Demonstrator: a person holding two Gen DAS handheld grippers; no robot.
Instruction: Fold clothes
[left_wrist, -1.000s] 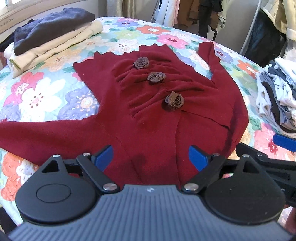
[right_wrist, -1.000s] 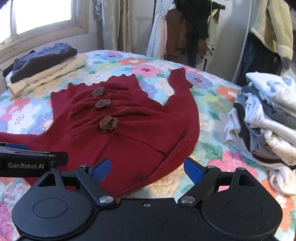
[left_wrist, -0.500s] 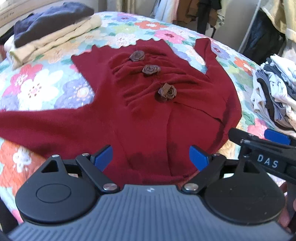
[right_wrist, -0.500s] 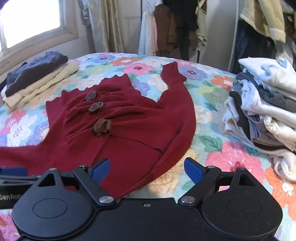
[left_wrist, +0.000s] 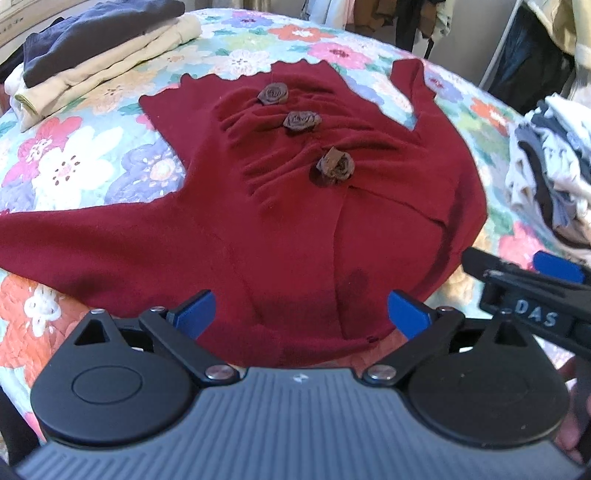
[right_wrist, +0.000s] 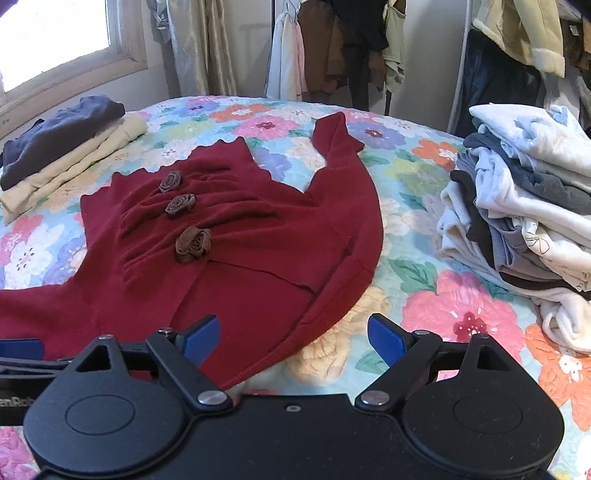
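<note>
Left gripper (left_wrist: 300, 312) low over the near hem of the red sweater (left_wrist: 280, 206), blue fingers spread wide, nothing between them. Right gripper (right_wrist: 293, 334) level beside it, also wide open and empty: its left finger over the sweater's near right edge, right finger over bare floral quilt (right_wrist: 424, 306). Sweater lies flat on the quilt, three brown fabric roses (left_wrist: 334, 166) down its front. One sleeve runs out of the left-wrist view at the frame's left edge; the near hem is hidden behind the gripper bodies. Beyond the sweater to the left, a folded stack (right_wrist: 70, 147). To its right, an unfolded pile (right_wrist: 524, 206), cut off by the frame edge. Behind everything, hanging clothes (right_wrist: 340, 48).
</note>
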